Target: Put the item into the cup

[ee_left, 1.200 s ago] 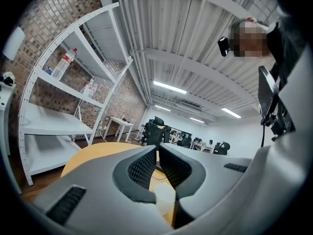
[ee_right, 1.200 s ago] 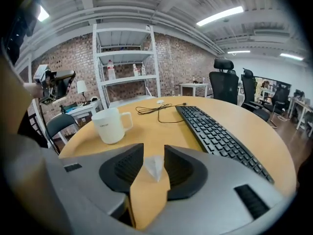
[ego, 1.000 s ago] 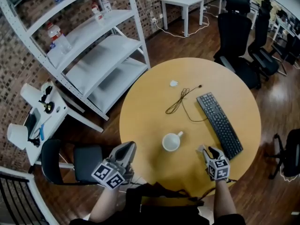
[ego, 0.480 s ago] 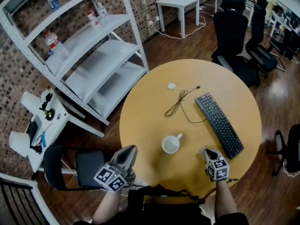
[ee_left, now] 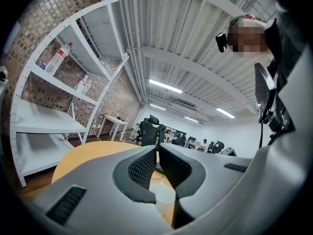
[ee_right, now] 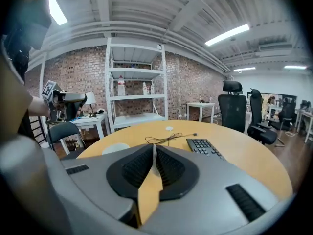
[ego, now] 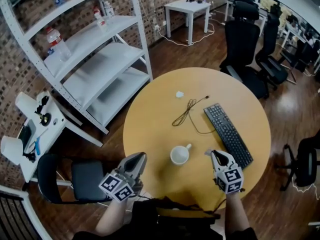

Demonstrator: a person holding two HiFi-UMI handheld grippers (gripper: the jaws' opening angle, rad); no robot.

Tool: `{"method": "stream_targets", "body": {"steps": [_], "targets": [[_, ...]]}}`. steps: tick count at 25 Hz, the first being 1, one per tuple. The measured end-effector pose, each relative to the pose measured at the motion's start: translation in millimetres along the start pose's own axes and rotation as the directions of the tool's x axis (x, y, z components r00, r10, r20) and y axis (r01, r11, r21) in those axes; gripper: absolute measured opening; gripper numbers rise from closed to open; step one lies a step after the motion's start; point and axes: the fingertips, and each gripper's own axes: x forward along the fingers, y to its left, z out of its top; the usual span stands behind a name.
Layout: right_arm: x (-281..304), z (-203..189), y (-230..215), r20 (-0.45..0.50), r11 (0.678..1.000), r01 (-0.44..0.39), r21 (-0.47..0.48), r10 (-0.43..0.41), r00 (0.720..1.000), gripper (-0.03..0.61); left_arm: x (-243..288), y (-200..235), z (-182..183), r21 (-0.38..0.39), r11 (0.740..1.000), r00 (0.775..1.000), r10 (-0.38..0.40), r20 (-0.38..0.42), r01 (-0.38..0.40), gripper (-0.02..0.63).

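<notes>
A white cup [ego: 180, 154] with a handle stands upright on the round wooden table [ego: 150, 129], near its front. A small white item [ego: 179, 94] lies far across the table, away from both grippers. My right gripper [ego: 212, 154] hovers just right of the cup, shut with nothing between its pads. The right gripper view shows the cup's rim [ee_right: 116, 148] to the left and the item [ee_right: 169, 129] far ahead. Off the table's front left edge, my left gripper [ego: 139, 157] is shut and empty. Its own view catches the cup [ee_left: 164, 196] low behind the jaws.
A black keyboard [ego: 227, 134] lies right of the cup, a coiled black cable [ego: 187, 112] beyond it. White shelving [ego: 95, 59] with bottles stands at the left, a chair [ego: 75, 176] beside the left gripper, office chairs [ego: 242, 44] behind the table.
The right gripper's jaws have gone from spread apart to shut, and it has edged towards the cup. The left gripper has hardly moved.
</notes>
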Motion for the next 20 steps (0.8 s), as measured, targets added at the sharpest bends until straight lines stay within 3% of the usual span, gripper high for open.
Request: {"method": "stream_targets", "body": {"steps": [7,14,20], "targets": [[22.1,46.0,42.0,0.087,0.995,-0.102,-0.019,0.103,0.991,0.011,-23.5,20.2,2.9,-0.028,0.999,0.998,0.038,0.041,-0.037,0.012],[49.2,40.9,87.2,0.022,0.976,-0.204,-0.076,0.206,0.978,0.011,-56.6,42.6,8.6,-0.048,0.992,0.990,0.117,0.078,-0.114,0.012],[61.6,35.4,106.0,-0.052,0.978,-0.194,-0.081,0.191,0.980,0.048,-77.3,59.3,8.6,-0.065,0.986,0.982,0.162,0.095,-0.156,0.012]]}}
